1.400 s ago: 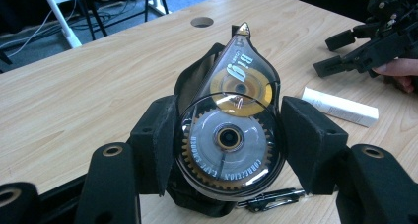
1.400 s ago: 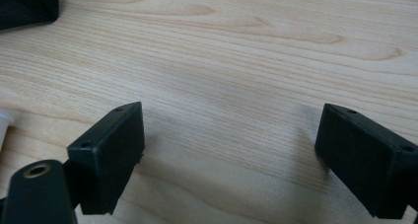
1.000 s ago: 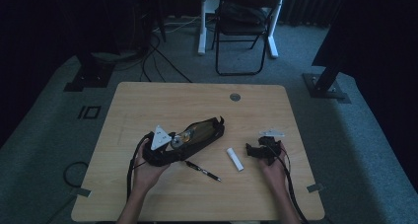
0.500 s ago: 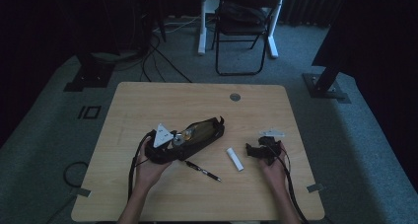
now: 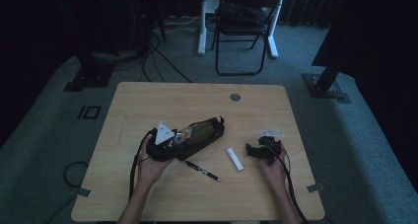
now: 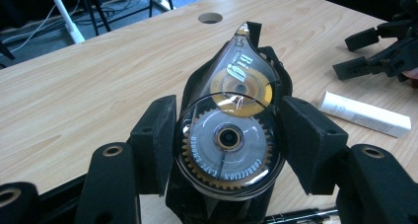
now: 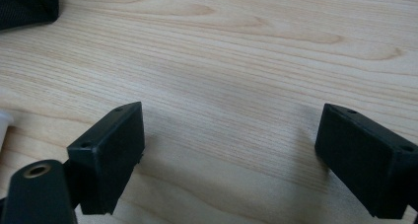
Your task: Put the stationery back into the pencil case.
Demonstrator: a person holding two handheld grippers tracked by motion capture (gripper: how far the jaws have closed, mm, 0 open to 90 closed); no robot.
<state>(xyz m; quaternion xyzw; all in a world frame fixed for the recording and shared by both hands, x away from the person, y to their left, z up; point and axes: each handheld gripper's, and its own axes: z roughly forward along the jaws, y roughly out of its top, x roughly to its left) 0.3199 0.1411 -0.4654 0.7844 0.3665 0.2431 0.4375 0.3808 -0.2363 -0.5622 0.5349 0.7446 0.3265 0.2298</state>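
A clear correction tape dispenser [image 6: 229, 135] with gold gears sits between the jaws of my left gripper [image 6: 227, 152], and both pads press on its round body. It is held at the open mouth of a black pencil case [image 5: 209, 129] that lies in the middle of the table. From above, the left gripper [image 5: 180, 137] is at the case's near-left end. My right gripper [image 5: 254, 151] rests on the table at the right, jaws wide apart. Bare wood shows between its jaws [image 7: 231, 150].
A white stick-shaped item [image 5: 234, 159] lies between the case and the right gripper. A black pen [image 5: 203, 169] lies in front of the case. The wooden table [image 5: 148, 105] has a cable hole [image 5: 235, 96] near its far edge. A folding chair [image 5: 244, 17] stands beyond it.
The left gripper with the correction tape has edged slightly to the right. The right gripper has kept still.
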